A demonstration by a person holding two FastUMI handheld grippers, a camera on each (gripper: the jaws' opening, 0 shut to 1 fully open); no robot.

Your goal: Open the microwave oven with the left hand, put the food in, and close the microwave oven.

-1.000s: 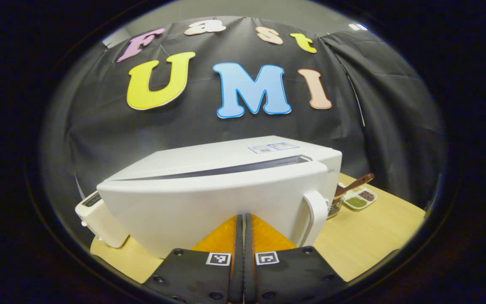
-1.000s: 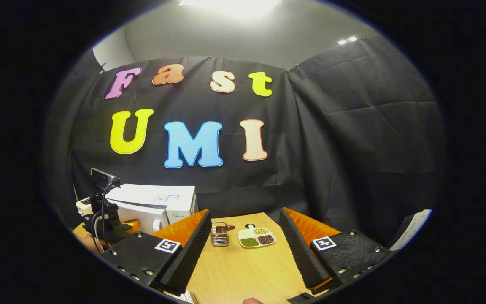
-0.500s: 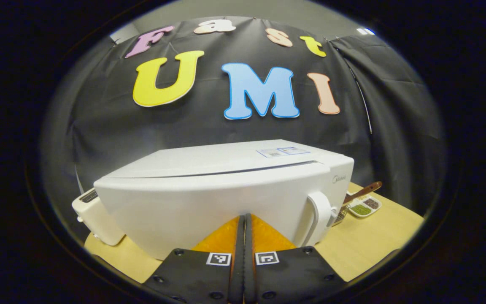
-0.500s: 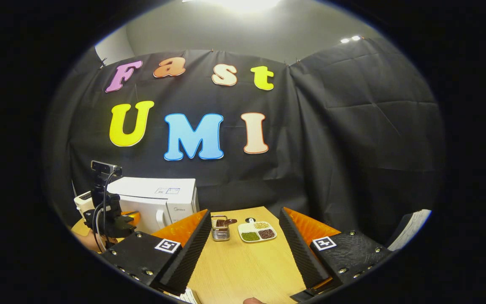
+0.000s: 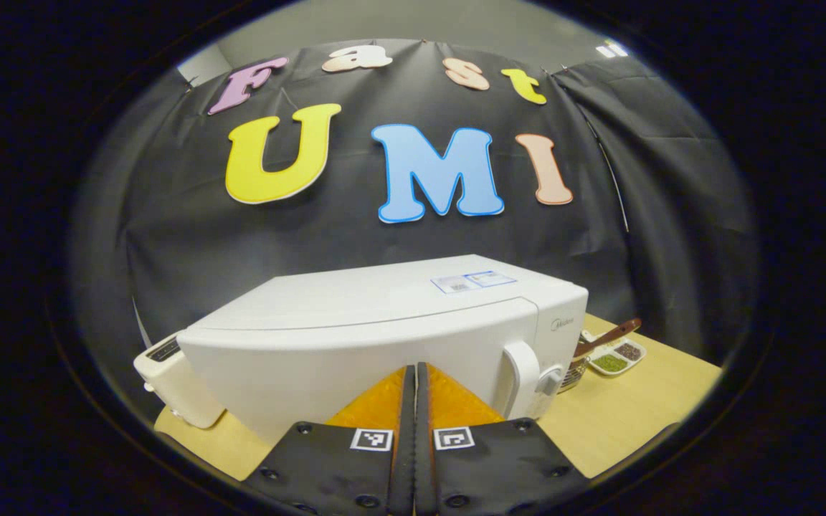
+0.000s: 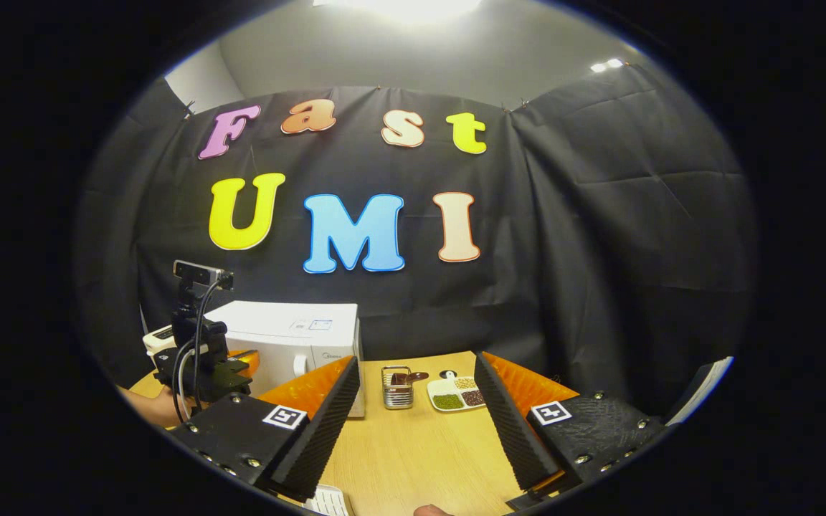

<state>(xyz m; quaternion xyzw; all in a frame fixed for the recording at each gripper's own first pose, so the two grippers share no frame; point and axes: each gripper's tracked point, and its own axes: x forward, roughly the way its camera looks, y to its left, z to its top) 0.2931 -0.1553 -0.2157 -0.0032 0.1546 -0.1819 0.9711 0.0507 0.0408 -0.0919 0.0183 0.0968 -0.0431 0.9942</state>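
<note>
The left gripper [image 5: 414,373] is closed on nothing, fingers together right before the white microwave oven [image 5: 384,337] — door shut, handle [image 5: 520,376] just right. The right gripper [image 6: 416,401] gapes wide over the table [image 6: 413,451], the divided dish [image 6: 456,393] far beyond.

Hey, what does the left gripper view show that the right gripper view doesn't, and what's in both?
Left gripper view: the left gripper, fingers together, close before the door of the microwave. Right gripper view: the open right gripper, a hand holding the other gripper, the ceiling light. Both: microwave shut, wire basket, divided dish, wooden table.
</note>
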